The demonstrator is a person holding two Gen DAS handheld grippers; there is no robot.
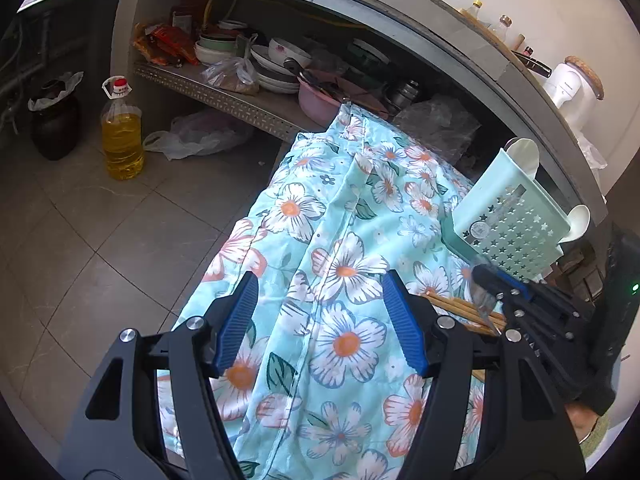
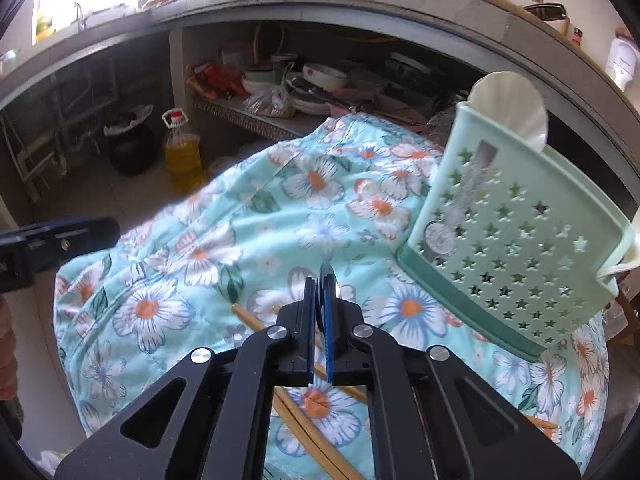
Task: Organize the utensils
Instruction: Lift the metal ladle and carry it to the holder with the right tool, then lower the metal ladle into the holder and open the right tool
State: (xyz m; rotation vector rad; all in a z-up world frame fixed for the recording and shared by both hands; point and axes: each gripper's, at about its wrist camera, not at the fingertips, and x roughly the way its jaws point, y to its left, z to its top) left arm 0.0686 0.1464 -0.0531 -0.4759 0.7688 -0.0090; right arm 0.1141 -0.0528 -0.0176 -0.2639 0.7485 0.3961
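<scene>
Wooden chopsticks [image 2: 312,432] lie on the floral turquoise cloth [image 2: 240,240] beside the mint-green star-perforated plastic basket [image 2: 516,240]. Right gripper [image 2: 320,280] pinches a clear plastic spoon [image 1: 482,298]; left gripper [image 1: 320,292] gapes wide.

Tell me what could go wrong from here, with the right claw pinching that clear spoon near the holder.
1. The right claw grips only an edge of the clear spoon, so it might twist or slip out.
2. The green utensil holder stands tilted on the soft floral cloth; a nudge could tip it.
3. Chopsticks lie loose beneath the right claw and could roll or get dragged. The left claw is open, steadying nothing.
</scene>
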